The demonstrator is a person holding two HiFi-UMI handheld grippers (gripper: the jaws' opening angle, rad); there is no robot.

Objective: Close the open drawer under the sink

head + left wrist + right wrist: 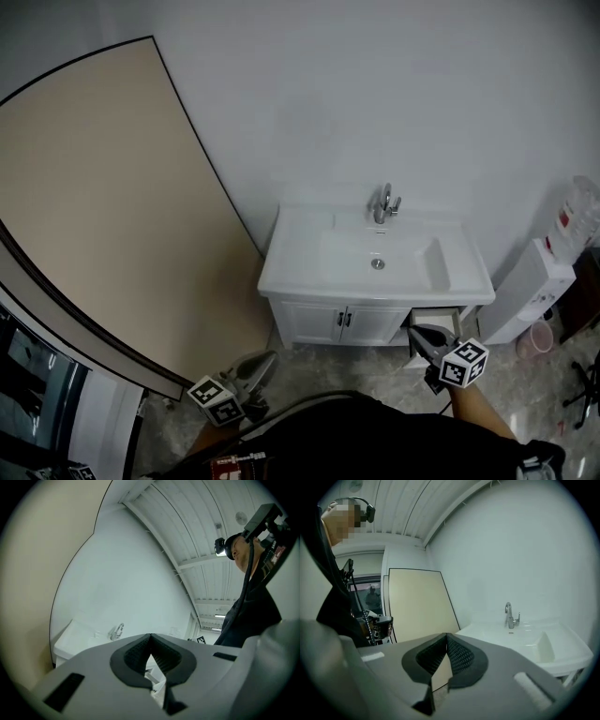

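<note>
Centrally, glossy white rectangular sink (281, 274), curved chrome faucet (384, 203); drawer (441, 318) ajar beneath.

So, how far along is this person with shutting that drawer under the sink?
Nothing done yet: the drawer under the sink stands pulled out at the cabinet's right end. In hand: the right gripper, jaws together and empty, hangs just in front of it; contact unclear. The left gripper, also shut and empty, hangs off to the left. Left to do: push it in flush.
</note>
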